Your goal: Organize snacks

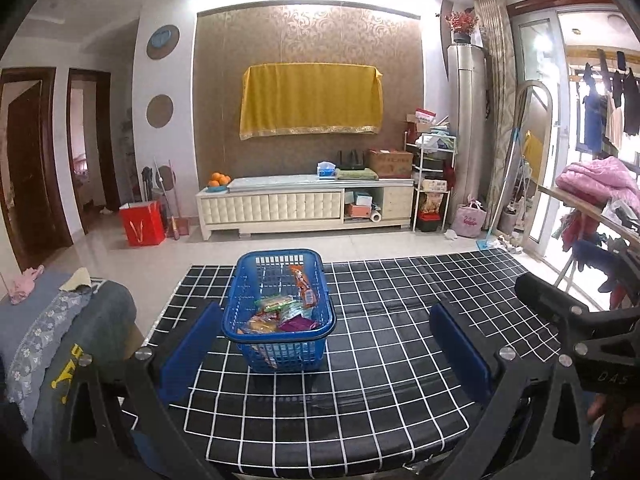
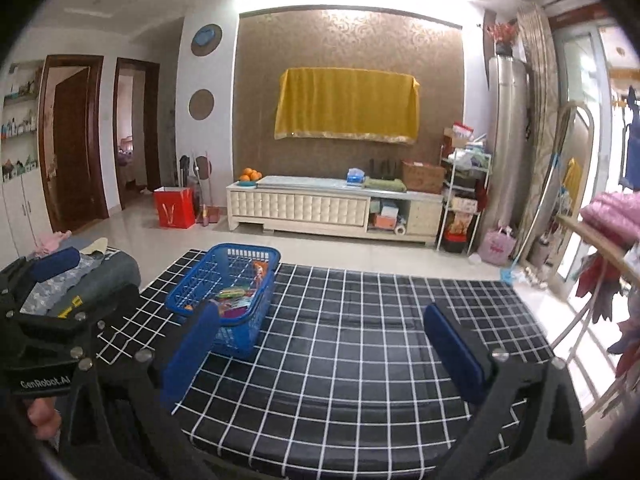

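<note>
A blue plastic basket [image 1: 280, 354] stands on the black grid-patterned table [image 1: 380, 360]. It holds several snack packets [image 1: 280, 314], among them an orange one [image 1: 304, 286] leaning against the far wall. My left gripper [image 1: 326, 348] is open and empty, its blue pads on either side of the basket's near end, above the table. In the right wrist view the basket [image 2: 236, 338] sits left of centre. My right gripper [image 2: 324, 354] is open and empty, with its left pad [image 2: 188, 354] in front of the basket's near corner.
A pile of folded clothes [image 1: 60, 340] lies at the table's left edge. A drying rack with pink bedding [image 1: 596, 184] stands to the right. A white TV cabinet [image 1: 304, 204] and a red bag [image 1: 142, 224] stand across the tiled floor.
</note>
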Action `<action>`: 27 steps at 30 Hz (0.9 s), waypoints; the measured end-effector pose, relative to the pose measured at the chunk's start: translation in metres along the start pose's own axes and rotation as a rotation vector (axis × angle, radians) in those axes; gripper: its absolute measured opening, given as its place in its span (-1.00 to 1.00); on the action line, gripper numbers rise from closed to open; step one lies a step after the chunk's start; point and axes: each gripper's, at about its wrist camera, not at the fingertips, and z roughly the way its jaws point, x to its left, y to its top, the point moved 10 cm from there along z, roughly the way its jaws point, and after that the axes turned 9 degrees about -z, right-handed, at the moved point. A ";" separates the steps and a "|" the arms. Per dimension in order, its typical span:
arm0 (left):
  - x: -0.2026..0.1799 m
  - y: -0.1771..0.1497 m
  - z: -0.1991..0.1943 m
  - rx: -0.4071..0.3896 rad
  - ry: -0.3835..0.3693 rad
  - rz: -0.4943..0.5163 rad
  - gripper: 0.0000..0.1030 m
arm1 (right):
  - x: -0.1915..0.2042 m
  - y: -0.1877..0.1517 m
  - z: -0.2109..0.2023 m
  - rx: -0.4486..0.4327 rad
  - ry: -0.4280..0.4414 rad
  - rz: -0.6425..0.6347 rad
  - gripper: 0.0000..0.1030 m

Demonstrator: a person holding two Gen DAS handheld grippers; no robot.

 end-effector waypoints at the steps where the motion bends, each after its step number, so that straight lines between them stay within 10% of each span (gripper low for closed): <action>1: -0.003 0.000 -0.003 -0.001 0.005 0.005 1.00 | 0.000 -0.001 -0.001 0.000 -0.003 -0.002 1.00; 27: -0.014 -0.006 -0.007 0.014 -0.014 0.034 1.00 | -0.011 -0.012 -0.003 0.028 -0.003 0.032 1.00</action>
